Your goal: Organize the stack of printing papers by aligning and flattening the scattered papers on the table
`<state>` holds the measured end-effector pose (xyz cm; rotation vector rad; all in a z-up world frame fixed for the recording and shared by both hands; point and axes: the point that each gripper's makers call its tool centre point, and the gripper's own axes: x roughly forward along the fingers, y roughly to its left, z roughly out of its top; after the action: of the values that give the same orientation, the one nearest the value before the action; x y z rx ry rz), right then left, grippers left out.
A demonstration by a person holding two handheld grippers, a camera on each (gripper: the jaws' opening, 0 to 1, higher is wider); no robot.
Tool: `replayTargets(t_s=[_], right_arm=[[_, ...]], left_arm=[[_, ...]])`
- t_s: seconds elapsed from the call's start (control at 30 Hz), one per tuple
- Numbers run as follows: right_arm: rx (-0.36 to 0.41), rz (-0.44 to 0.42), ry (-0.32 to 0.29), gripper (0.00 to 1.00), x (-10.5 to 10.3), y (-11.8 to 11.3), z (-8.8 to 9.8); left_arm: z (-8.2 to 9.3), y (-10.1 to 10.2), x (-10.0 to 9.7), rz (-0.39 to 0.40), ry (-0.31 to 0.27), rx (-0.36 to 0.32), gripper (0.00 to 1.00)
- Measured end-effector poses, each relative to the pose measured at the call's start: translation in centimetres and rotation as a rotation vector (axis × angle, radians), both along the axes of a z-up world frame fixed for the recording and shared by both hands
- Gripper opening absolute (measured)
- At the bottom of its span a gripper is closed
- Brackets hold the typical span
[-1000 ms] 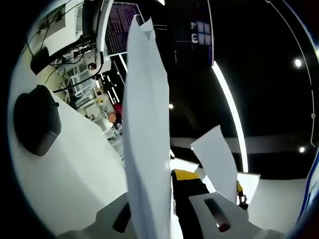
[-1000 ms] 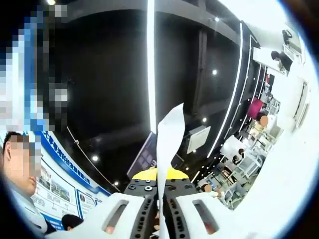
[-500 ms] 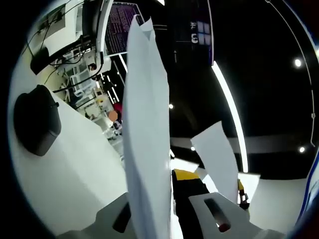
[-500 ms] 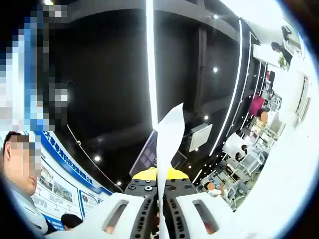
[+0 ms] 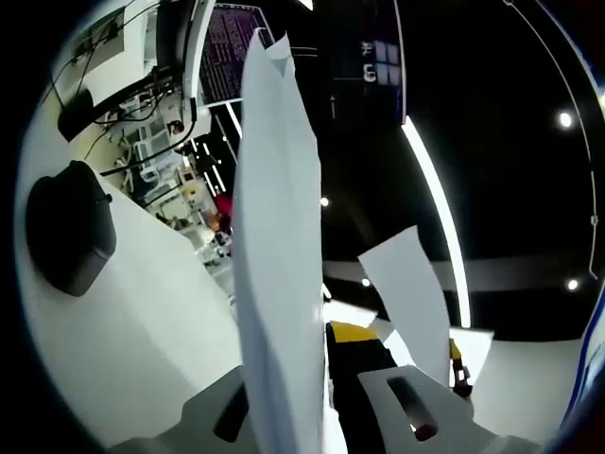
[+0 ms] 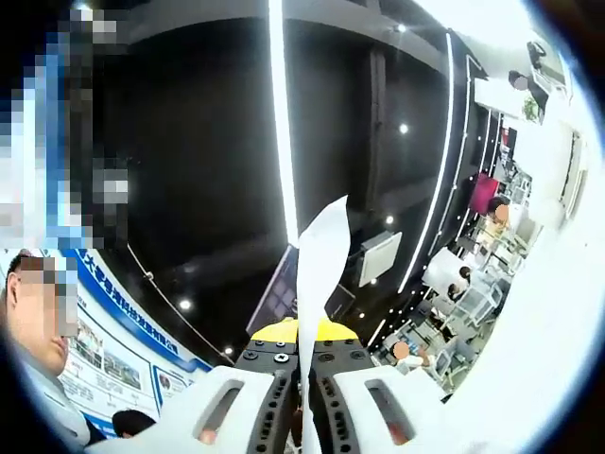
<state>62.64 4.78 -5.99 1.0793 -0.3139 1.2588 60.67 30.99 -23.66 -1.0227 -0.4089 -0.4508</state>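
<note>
A stack of white printing papers (image 5: pixel 274 246) stands on edge, rising from between the jaws of my left gripper (image 5: pixel 302 392), which is shut on its lower end. A second white sheet (image 5: pixel 408 298) sticks up to the right, behind the right finger (image 5: pixel 416 411); what holds it is hidden. In the right gripper view a thin white sheet (image 6: pixel 319 270) stands edge-on, pinched between the closed jaws of my right gripper (image 6: pixel 302 378). Both views point up towards a dark ceiling.
The white table (image 5: pixel 142 322) slopes along the left, with a black rounded device (image 5: pixel 71 227) on it. A monitor (image 5: pixel 227 52) and cables sit at its far end. A person (image 6: pixel 38 322) is at the left edge and a white surface (image 6: pixel 558 312) at the right.
The second sheet in the left gripper view has drifted slightly to the left. The right gripper view has tipped a little. Both grips are unchanged.
</note>
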Motion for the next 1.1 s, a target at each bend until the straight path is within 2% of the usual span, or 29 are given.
replayTargets(t_s=[0.67,0.7,0.8,0.87,0.97,1.1], right_arm=[[-0.021,0.002,0.015,0.00,0.5,0.0,-1.2],[-0.022,-0.002,0.017,0.00,0.6,-0.1,-1.4],[-0.017,-0.013,0.049,0.00,1.4,-0.4,-2.1],[0.000,-0.012,0.066,0.00,1.5,-0.7,-2.2],[0.009,-0.015,0.081,0.00,1.8,-0.9,-2.5],[0.009,-0.028,0.100,0.00,2.3,-1.2,-3.1]], left_arm=[[-0.1,0.1,0.1,0.004,0.003,-0.003,0.06],[-0.7,1.2,0.6,0.053,0.059,-0.045,0.06],[-1.5,2.9,1.3,0.092,0.109,-0.143,0.06],[-1.5,2.9,1.2,0.094,0.104,-0.132,0.06],[-1.2,1.7,1.0,0.078,0.084,-0.042,0.06],[-1.0,1.6,0.9,0.081,0.072,-0.031,0.06]])
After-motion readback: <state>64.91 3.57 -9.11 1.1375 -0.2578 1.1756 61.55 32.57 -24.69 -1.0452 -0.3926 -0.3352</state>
